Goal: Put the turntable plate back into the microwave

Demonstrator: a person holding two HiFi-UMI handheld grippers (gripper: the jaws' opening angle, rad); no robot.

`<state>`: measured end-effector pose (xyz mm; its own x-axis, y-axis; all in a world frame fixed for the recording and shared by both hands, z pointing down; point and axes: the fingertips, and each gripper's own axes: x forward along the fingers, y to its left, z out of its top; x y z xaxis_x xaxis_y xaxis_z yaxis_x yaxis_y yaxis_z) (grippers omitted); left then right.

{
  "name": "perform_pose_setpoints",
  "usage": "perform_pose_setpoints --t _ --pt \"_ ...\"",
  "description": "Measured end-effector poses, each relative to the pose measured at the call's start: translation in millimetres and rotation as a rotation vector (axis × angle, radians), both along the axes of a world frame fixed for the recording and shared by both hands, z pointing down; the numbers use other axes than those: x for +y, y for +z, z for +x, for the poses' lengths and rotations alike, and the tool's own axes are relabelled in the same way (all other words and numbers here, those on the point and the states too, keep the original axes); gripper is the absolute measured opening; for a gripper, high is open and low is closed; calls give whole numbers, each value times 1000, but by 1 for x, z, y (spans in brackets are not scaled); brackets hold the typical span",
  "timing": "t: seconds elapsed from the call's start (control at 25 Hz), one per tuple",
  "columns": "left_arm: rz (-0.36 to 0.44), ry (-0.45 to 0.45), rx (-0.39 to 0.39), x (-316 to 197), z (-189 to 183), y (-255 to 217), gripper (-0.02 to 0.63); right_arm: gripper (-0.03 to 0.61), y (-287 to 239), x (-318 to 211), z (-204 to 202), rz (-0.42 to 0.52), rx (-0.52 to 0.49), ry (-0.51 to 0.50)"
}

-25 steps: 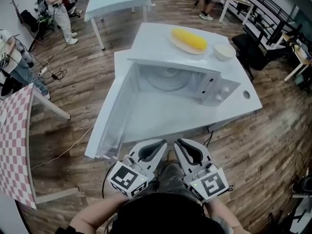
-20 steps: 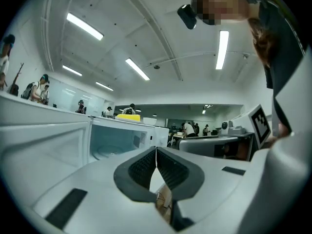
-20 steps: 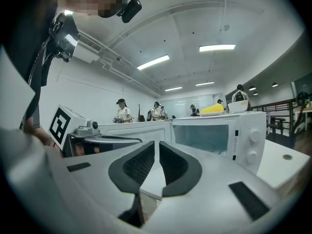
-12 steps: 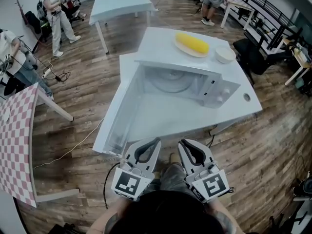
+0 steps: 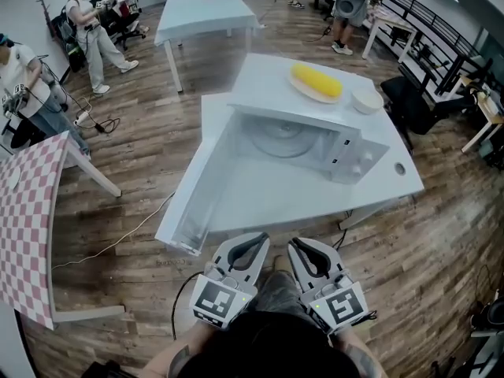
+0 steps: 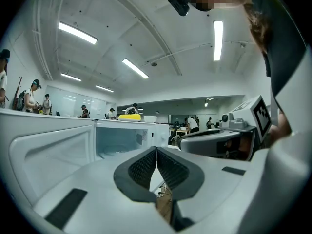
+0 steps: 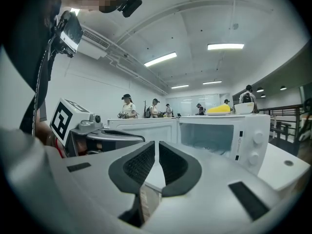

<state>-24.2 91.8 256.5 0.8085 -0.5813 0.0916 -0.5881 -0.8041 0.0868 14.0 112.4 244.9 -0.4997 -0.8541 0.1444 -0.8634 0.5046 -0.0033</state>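
Note:
The white microwave stands on a white table with its door swung wide open to the left. The glass turntable plate lies flat inside the cavity. My left gripper and right gripper hang side by side in front of the table's near edge, close to my body. Both are shut with nothing between the jaws. In the left gripper view the left gripper faces the open microwave; in the right gripper view the right gripper faces the microwave too.
A yellow object on a plate and a white bowl sit on top of the microwave. A pink-checked table stands at the left, another white table behind. A cable trails over the wooden floor. People stand at the back.
Both grippers have drawn back slightly from the table's near edge and stayed shut. The head view has shifted, so the microwave now sits a little farther off.

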Motion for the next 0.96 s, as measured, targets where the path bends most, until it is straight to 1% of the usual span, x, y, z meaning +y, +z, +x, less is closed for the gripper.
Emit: perform_pose_setpoints --t 0.2,0.52,0.96 --pt "-11 0 -14 5 -1 4 17 44 4 3 -5 -12 3 -22" --pt "-38 7 -3 10 -7 5 17 41 5 7 -22 -17 2 -80" --pt "-76 8 1 14 -11 15 17 41 22 18 -27 -78 8 -92"
